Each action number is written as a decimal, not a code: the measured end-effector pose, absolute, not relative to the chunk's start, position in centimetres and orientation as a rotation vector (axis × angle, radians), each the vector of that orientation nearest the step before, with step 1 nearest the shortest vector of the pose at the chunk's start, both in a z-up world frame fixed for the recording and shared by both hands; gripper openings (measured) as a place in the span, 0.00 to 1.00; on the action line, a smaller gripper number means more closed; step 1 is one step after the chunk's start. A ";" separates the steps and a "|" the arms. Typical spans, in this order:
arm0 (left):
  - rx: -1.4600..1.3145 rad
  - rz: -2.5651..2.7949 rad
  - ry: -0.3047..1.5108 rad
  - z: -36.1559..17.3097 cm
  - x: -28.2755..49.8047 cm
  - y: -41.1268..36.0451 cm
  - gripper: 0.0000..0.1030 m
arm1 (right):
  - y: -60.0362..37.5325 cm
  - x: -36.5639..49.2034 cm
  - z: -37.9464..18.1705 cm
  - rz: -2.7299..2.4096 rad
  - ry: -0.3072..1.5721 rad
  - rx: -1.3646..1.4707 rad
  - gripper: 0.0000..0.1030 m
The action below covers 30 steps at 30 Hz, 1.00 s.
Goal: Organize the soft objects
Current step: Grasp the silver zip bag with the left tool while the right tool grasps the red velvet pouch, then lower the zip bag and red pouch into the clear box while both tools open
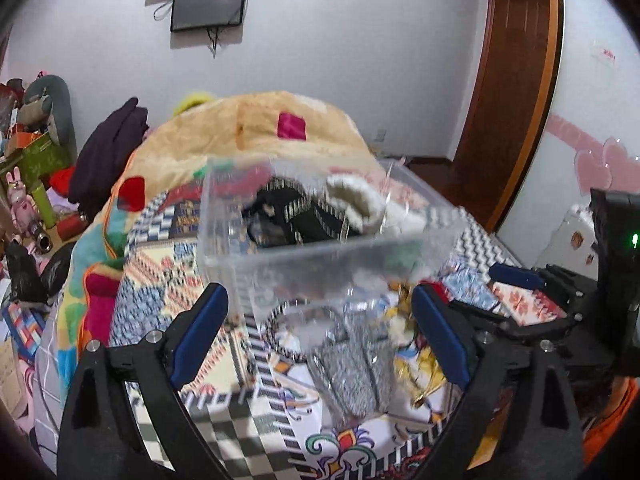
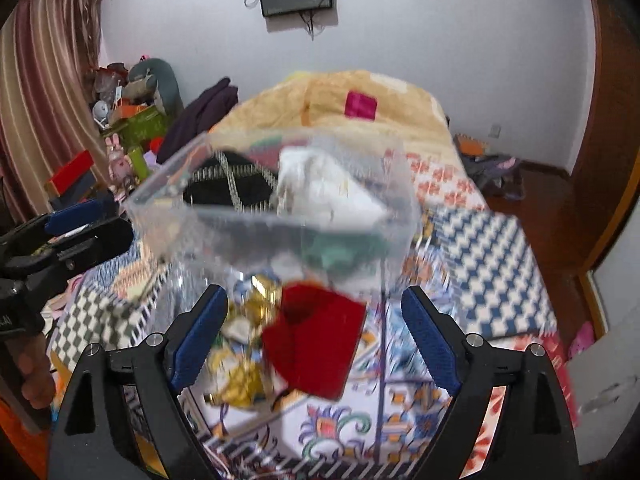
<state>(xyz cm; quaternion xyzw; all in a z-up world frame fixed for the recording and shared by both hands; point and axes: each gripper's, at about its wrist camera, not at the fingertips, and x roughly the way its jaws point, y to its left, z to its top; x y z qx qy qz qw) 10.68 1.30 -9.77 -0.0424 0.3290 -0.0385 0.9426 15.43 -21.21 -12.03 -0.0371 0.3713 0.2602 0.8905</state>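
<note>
Clear plastic bin [image 1: 320, 236] is sitting on the patterned bedspread [image 1: 168, 276], at 12 o'clock from both grippers. It is holding a white fluffy item [image 1: 360, 200] and a dark garment [image 1: 288, 212] (both blurred). Left gripper [image 1: 320, 340] and right gripper [image 2: 316, 336] are standing spread, gripping nothing.

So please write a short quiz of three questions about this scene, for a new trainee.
1. True or false: both grippers, left and right, are open.
2. Which colours are the soft items inside the clear box? A) black and white B) blue and pink
3. What colour is the cloth between the right gripper's fingers?

Key: 1 true; 2 A, black item and white item; 3 red.
</note>
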 end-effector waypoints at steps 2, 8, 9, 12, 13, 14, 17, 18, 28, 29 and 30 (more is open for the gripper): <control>-0.103 -0.083 0.696 -10.8 10.8 1.2 0.91 | -21.4 16.0 -12.9 0.558 0.804 -0.046 0.85; -0.099 -0.095 0.762 -13.3 11.1 0.5 0.86 | -20.8 16.5 -14.4 0.601 0.873 -0.039 0.69; -0.100 -0.101 0.769 -13.6 11.1 0.6 0.82 | -20.7 16.5 -14.5 0.604 0.880 -0.038 0.64; -0.106 -0.122 0.791 -14.2 11.3 0.2 0.72 | -20.7 16.6 -14.9 0.619 0.904 -0.027 0.49; -0.107 -0.126 0.793 -14.3 11.3 0.1 0.70 | -20.7 16.6 -14.8 0.624 0.906 -0.022 0.43; -0.109 -0.133 0.799 -14.5 11.3 0.1 0.66 | -20.8 16.5 -14.7 0.630 0.901 -0.020 0.41; -0.110 -0.160 0.818 -15.1 11.4 -0.2 0.51 | -20.6 16.0 -14.4 0.649 0.884 -0.028 0.21; -0.112 -0.168 0.823 -15.3 11.5 -0.3 0.44 | -20.6 16.0 -14.4 0.651 0.881 -0.031 0.16; -0.123 -0.191 0.771 -14.2 10.1 -0.2 0.25 | -21.4 14.9 -12.7 0.654 0.784 -0.020 0.13; -0.123 -0.191 0.762 -13.9 10.0 -0.1 0.24 | -21.5 14.8 -12.5 0.657 0.775 -0.017 0.13; -0.124 -0.191 0.751 -13.5 9.7 0.0 0.24 | -21.5 14.7 -12.3 0.657 0.769 -0.017 0.13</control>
